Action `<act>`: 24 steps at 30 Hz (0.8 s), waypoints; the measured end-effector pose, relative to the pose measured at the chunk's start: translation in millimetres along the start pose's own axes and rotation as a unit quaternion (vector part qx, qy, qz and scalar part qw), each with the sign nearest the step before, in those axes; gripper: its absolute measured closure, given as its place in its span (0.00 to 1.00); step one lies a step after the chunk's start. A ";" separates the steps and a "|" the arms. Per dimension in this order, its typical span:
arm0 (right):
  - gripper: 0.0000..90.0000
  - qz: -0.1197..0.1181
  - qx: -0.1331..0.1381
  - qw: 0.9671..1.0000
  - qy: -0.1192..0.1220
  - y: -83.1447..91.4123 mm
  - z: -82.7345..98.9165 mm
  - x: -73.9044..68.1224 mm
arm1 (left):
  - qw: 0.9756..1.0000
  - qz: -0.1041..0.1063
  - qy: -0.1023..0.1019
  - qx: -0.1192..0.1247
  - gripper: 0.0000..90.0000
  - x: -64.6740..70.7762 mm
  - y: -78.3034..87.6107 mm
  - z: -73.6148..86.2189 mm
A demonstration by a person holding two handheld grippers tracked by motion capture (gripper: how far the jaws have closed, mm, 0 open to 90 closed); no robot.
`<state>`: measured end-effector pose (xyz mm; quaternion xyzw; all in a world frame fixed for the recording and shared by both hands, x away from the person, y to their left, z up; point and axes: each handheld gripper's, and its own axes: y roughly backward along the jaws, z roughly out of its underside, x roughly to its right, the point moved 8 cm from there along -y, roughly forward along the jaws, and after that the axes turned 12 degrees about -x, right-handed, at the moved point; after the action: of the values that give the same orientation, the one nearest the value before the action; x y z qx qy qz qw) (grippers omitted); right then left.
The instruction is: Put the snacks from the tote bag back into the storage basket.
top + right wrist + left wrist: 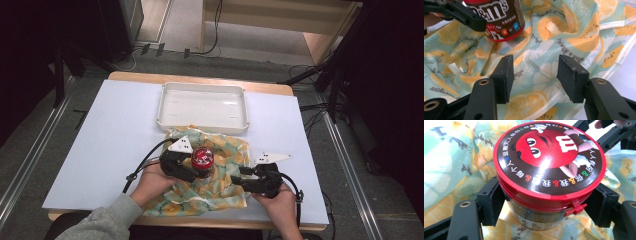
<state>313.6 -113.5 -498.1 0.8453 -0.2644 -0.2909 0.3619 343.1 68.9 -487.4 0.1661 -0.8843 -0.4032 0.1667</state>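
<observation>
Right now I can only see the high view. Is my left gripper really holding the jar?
Observer: Yes. In the left gripper view, the left gripper has its pads against both sides of the jar, just under the lid.
Operator: Is anything in my right one?
Observer: No. The right gripper has its jaws open, with just the cloth lying under them.
Operator: Does the lid have a catch?
Observer: Yes. A small red tab sticks out of its rim, on the side facing the left gripper.
</observation>
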 end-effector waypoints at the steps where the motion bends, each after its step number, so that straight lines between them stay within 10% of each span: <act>1: 0.54 0.000 0.000 1.000 0.000 0.0 -0.1 0.1 | 1.000 -0.001 -0.001 -0.002 0.29 0.1 1.3 0.0; 24: 0.53 -0.004 -0.001 1.000 0.006 -2.8 -5.0 -1.1 | 1.000 -0.001 0.013 0.003 0.29 7.1 38.2 3.9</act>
<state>316.9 -108.8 -497.0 0.8479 -0.2583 -0.2873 0.3632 329.0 92.1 -459.3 0.1729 -0.8832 -0.3982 0.1773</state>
